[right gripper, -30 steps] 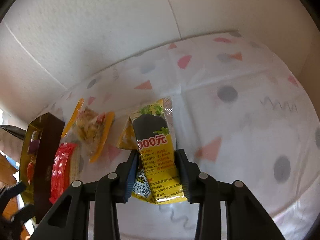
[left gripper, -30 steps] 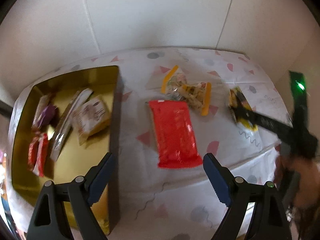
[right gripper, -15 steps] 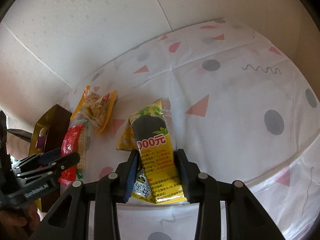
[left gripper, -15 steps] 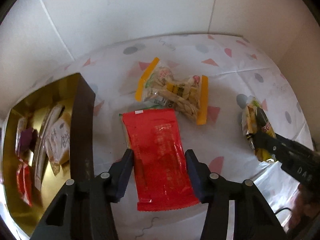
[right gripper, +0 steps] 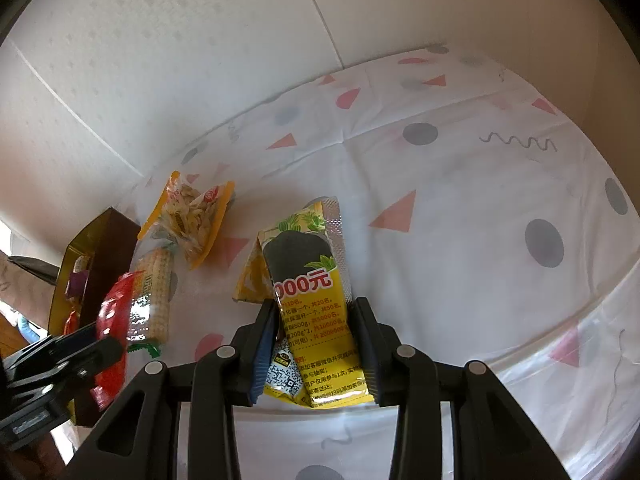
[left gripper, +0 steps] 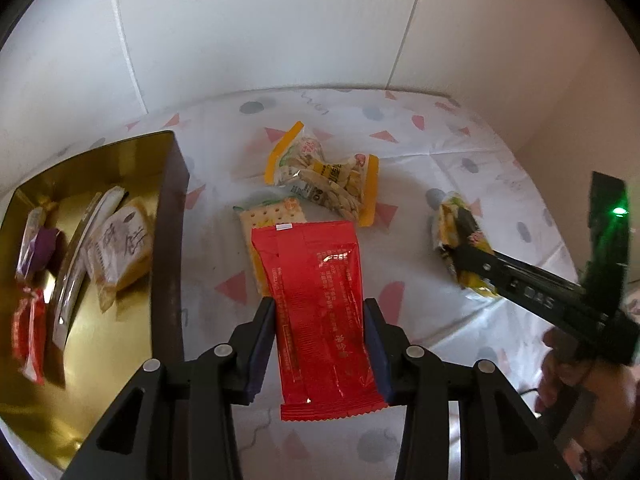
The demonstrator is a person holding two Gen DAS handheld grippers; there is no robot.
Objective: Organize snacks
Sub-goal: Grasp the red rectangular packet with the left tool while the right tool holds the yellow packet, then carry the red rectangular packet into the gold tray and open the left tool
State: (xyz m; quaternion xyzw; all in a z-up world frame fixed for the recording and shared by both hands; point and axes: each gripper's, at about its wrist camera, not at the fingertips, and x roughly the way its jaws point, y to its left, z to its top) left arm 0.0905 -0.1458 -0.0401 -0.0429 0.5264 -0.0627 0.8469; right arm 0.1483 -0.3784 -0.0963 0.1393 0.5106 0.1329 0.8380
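My left gripper (left gripper: 318, 354) has just been closing and now clamps the red pack (left gripper: 320, 312); right gripper (right gripper: 314, 354) grips the yellow pack (right gripper: 316, 304); next, lift both across into the tin (left gripper: 166, 240)

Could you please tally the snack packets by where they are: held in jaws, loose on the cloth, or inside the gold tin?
Held in jaws: 2, the red packet and the yellow-black packet
Loose on the tablecloth: 2, the seed bag and the cracker pack
In the gold tin: 5
Total: 9
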